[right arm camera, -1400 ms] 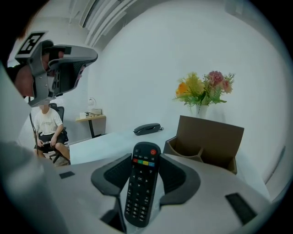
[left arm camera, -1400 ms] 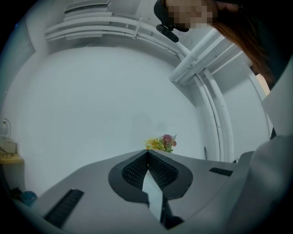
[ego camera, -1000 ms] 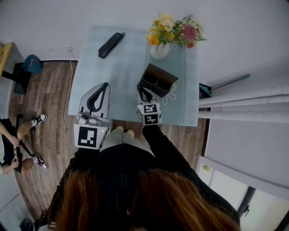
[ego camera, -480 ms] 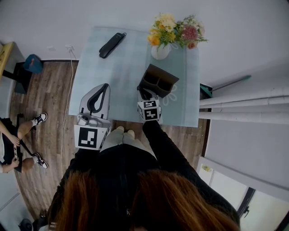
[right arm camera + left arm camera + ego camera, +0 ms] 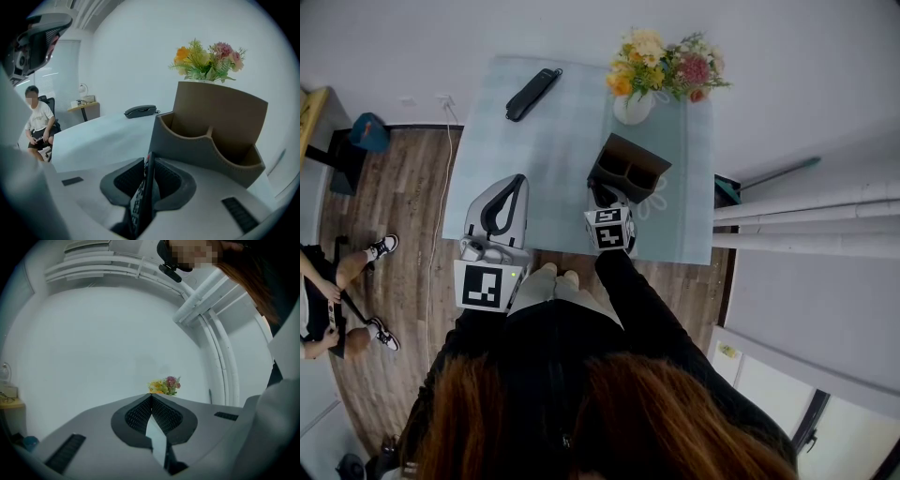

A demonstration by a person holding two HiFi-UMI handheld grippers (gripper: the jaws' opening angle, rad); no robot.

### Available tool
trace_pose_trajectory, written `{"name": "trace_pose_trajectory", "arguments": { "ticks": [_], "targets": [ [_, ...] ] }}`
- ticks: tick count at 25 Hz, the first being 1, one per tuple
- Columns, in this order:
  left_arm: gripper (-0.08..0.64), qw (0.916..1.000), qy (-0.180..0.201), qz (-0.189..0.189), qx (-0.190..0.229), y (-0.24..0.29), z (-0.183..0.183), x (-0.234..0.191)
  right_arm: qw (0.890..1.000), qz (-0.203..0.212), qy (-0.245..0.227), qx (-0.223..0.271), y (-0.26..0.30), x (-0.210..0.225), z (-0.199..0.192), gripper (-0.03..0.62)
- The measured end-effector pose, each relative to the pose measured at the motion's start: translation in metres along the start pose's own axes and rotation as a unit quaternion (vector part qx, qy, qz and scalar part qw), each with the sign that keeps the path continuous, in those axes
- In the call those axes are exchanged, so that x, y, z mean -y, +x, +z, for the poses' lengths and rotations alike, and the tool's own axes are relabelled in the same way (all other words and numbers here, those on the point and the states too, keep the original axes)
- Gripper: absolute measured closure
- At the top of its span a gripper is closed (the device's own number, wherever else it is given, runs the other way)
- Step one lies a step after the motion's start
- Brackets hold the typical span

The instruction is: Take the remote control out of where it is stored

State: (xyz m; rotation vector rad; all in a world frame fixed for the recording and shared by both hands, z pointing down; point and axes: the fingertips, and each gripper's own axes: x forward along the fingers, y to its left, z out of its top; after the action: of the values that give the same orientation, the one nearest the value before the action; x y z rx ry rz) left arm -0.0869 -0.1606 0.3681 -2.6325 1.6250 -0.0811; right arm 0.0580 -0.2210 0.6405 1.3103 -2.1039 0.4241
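The head view looks steeply down from overhead onto the table [image 5: 553,141], far enough off to take in its whole top, with the left gripper [image 5: 518,180] and right gripper [image 5: 598,194] at the near edge. The left gripper view looks along its jaws, seemingly tilted upward, at the wall [image 5: 93,343], and catches only the flowers [image 5: 165,385] far off. The right gripper view sits low and close to the holder [image 5: 211,136], facing across the table toward the telephone [image 5: 140,111]. All three views share the flowers; the head and right gripper views also share the holder and the telephone.
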Motion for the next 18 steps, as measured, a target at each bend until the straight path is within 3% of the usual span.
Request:
{"name": "trace_pose_trajectory", "arguments": {
  "ticks": [13, 18],
  "targets": [
    [0.555, 1.0000, -0.001, -0.002, 0.004, 0.000, 0.002, 0.003, 1.000, -0.013, -0.011, 0.022, -0.014, 0.007, 0.004, 0.497],
    [0.555, 1.0000, -0.004, -0.005, 0.006, 0.000, 0.001, 0.005, 0.999, -0.012, -0.005, 0.038, -0.021, 0.006, 0.010, 0.544]
  ]
}}
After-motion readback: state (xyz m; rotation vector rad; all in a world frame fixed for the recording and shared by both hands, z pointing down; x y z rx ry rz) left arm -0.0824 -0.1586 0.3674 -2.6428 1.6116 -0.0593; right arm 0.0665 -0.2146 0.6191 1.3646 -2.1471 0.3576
